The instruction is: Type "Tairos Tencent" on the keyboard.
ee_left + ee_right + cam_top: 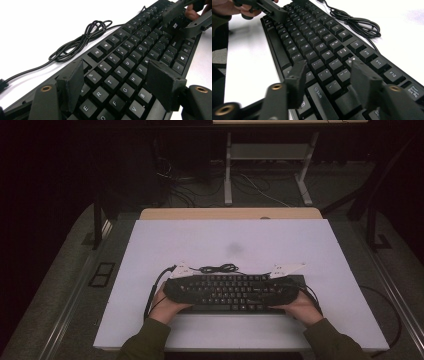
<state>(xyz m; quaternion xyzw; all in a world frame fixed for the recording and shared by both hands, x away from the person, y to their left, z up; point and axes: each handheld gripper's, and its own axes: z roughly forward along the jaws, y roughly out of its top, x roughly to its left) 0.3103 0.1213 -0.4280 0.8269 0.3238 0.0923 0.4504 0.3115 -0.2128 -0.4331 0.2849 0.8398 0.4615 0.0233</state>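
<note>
Left gripper view: the keyboard is seen beneath the parted, empty jaws of the left gripper; the right gripper is likewise parted. Release appears complete; withdrawal is judged next.

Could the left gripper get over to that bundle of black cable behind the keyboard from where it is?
Probably yes. The left gripper stands open over the keyboard, holding nothing, and the cable lies on bare table just beyond it.

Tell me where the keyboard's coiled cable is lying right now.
In the high view the coiled cable lies on the white table, just behind the keyboard, near the middle of its far edge.
</note>
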